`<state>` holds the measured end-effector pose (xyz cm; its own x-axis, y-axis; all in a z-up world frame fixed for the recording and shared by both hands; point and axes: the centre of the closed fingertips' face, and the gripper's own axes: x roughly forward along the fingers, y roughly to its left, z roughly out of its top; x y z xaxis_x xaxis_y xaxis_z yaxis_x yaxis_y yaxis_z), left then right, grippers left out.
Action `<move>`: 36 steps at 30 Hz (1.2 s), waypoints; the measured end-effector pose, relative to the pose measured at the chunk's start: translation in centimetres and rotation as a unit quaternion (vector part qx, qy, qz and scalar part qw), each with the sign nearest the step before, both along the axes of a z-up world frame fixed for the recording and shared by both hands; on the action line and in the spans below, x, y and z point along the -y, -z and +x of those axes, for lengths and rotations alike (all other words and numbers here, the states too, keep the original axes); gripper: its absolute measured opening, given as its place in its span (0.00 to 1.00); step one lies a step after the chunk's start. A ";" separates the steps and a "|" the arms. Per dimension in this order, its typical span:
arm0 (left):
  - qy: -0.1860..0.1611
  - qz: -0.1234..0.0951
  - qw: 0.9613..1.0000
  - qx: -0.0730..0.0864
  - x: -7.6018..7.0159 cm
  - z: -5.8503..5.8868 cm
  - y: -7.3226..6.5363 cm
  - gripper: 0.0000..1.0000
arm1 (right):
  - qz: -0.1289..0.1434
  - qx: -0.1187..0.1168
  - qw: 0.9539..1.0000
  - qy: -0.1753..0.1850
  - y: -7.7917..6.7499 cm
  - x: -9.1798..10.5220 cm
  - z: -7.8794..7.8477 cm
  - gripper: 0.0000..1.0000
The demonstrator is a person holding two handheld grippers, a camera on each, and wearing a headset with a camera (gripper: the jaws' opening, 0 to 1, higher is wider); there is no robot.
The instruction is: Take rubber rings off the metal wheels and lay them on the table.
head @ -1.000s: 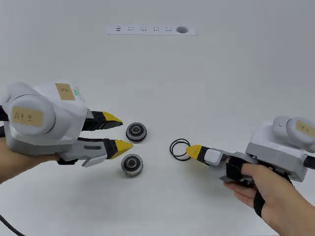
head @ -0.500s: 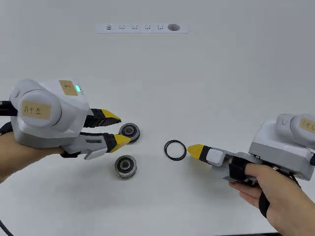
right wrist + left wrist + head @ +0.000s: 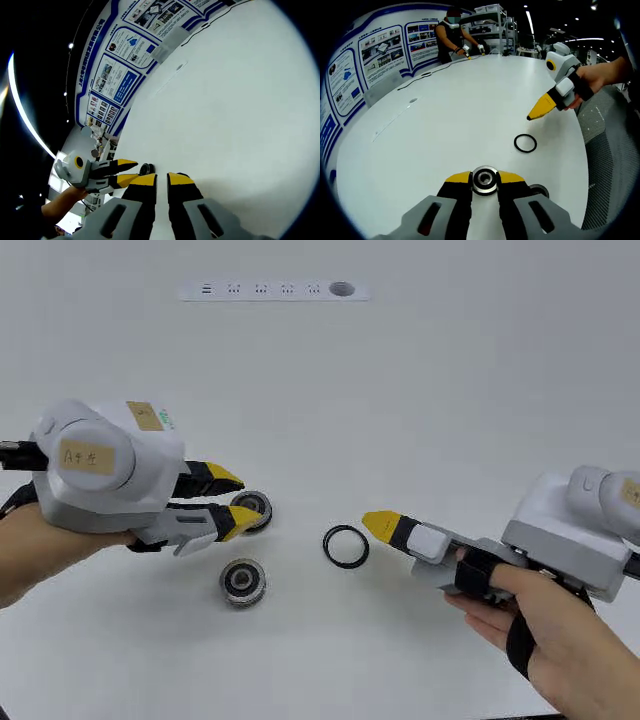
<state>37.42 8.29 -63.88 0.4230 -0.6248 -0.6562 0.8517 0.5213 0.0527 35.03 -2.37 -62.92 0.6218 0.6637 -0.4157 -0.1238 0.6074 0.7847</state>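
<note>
Centre-left, the left gripper [image 3: 247,497] jaws clamp a metal wheel [image 3: 485,180]; the right gripper [image 3: 377,524] jaws, together, sit beside a rubber ring [image 3: 346,546] on the bench [image 3: 420,400].

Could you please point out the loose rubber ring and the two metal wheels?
rubber ring [image 3: 326,545]: head view, left edge of its band.
far wheel [image 3: 255,503]: head view, its upper face.
near wheel [image 3: 243,581]: head view, its hub.

power strip [image 3: 274,289]: white, lying flat | wall posters [image 3: 385,45] | person [image 3: 451,39] standing beyond

Table [image 3: 450,420]: two wheels [image 3: 243,581], rubber ring [image 3: 346,546]
</note>
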 end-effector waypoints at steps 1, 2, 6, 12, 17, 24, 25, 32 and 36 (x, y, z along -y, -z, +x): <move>0.000 -0.002 1.000 -0.004 0.0 0.0 0.1 0.20 | 0.003 0.001 1.000 -0.001 -0.1 -0.1 0.1 0.09; 0.001 -0.002 1.000 -0.005 0.1 0.0 0.1 0.20 | 0.004 0.001 1.000 -0.002 -0.1 -0.1 0.1 0.09; 0.002 0.000 1.000 -0.009 0.2 0.0 0.5 0.19 | 0.009 0.002 1.000 -0.005 -0.3 -0.3 0.4 0.09; -0.005 0.002 1.000 -0.012 -0.1 0.0 1.0 0.17 | 0.012 0.002 1.000 -0.004 -0.3 -0.5 0.5 0.09; -0.004 -0.003 1.000 -0.018 0.1 -0.1 1.1 0.16 | 0.014 0.002 1.000 -0.002 -0.4 -0.5 0.5 0.09; -0.001 0.000 1.000 -0.018 0.1 -0.1 1.3 0.15 | 0.015 -0.001 1.000 -0.004 -0.3 -0.7 0.4 0.09; -0.001 -0.003 1.000 -0.016 0.2 0.0 1.3 0.15 | 0.016 -0.002 1.000 -0.003 -0.3 -0.8 0.4 0.09; -0.001 -0.007 1.000 -0.013 0.2 0.2 1.4 0.14 | 0.026 -0.001 1.000 -0.007 -0.6 -1.5 0.6 0.09; 0.007 -0.006 1.000 -0.008 0.3 0.1 1.4 0.14 | 0.038 0.001 0.999 -0.016 -1.0 -2.5 1.0 0.09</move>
<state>37.56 8.03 -65.25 0.4036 -0.6385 -0.6553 0.8596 0.5099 0.0326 36.08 0.11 -61.89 0.6013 0.7122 -0.3624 -0.1438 0.5426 0.8276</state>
